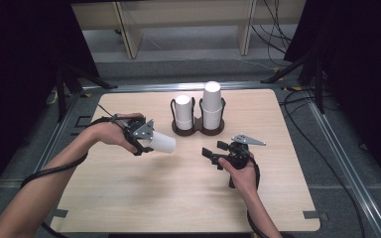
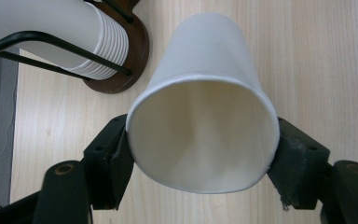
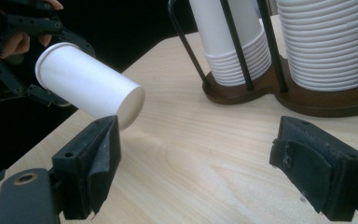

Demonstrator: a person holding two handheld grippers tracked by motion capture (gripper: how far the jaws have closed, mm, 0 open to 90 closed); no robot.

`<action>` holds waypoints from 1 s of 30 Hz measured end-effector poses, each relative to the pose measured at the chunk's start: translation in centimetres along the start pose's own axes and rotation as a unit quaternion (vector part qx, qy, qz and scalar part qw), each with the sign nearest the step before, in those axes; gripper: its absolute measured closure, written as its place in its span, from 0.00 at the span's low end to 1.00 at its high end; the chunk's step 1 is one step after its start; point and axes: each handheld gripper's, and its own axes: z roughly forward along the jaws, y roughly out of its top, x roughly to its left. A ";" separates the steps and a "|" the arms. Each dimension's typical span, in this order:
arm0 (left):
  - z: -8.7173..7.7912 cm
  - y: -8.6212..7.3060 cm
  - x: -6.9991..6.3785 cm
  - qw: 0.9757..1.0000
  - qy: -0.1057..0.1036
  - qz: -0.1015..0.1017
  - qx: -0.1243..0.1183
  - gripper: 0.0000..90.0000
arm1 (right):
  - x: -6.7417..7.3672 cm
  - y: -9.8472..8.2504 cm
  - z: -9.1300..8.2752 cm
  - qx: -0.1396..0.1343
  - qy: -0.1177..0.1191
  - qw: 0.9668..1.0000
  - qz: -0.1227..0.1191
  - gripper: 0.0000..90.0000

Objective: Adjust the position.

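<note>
A single white paper cup [image 1: 162, 144] is held sideways above the table by my left gripper [image 1: 144, 141], which is shut on its rim. In the left gripper view both pads [image 2: 114, 158] press the cup [image 2: 205, 126] near its open mouth. Behind it, a dark brown two-post holder [image 1: 198, 130] carries two upside-down stacks of white cups, a shorter one [image 1: 183, 112] and a taller one [image 1: 212, 104]. My right gripper [image 1: 212, 154] hovers open at the right, its jaws wide apart with nothing between them [image 3: 193, 158]. The held cup [image 3: 91, 84] points towards it.
The wooden table [image 1: 178, 198] has bare room across its front half. Black stands and cables [image 1: 302, 106] lie on the grey floor around it. Light wooden furniture legs [image 1: 129, 29] stand beyond the far edge.
</note>
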 end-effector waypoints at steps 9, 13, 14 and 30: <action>-0.1 0.8 0.1 0.999 -0.008 0.031 0.020 0.34 | 0.9 -0.2 0.6 0.025 -0.009 0.999 -0.045 0.18; -0.2 1.0 0.2 0.999 -0.007 0.039 0.035 0.34 | 1.2 -0.2 0.9 0.039 -0.014 0.995 -0.086 0.19; -0.2 1.1 0.2 0.999 -0.010 0.038 0.037 0.34 | 1.3 -0.2 0.9 0.040 -0.019 0.994 -0.098 0.19; -0.1 1.8 0.2 0.995 -0.035 0.059 0.070 0.34 | 2.6 -0.5 1.7 0.086 -0.009 0.973 -0.215 0.19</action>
